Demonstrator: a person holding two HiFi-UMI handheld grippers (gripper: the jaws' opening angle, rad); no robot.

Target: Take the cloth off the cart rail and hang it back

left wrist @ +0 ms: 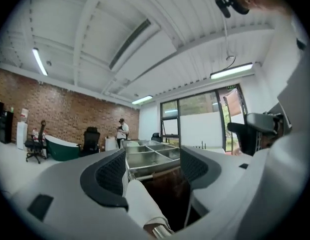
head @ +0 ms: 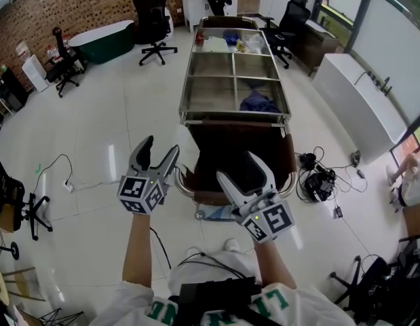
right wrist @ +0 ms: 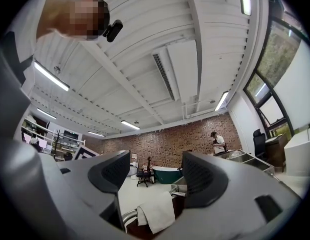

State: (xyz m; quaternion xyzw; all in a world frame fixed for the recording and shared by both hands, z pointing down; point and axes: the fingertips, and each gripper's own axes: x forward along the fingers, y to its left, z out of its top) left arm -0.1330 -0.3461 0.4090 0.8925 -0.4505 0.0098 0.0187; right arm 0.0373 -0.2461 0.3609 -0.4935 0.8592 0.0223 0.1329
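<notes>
Pale floor (head: 115, 114) surrounds the cart (head: 234, 120); its cloth (left wrist: 139, 204) hangs just under left tool (head: 161, 145) and right tool (head: 238, 167), both open.

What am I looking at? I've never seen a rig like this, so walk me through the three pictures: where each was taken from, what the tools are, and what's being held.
There is no robot here. A person holds a two-jaw tool in each hand. The head view comes from a camera on the person's head. It looks down at the left gripper, the right gripper and a steel cart with open compartments. A dark blue cloth lies in one of them. The other two pictures come from cameras riding on each gripper, looking out along its jaws. In both, the jaws stand apart and hold nothing. Below them a white cloth hangs over the cart's rail, and neither gripper's pads press on it.
</notes>
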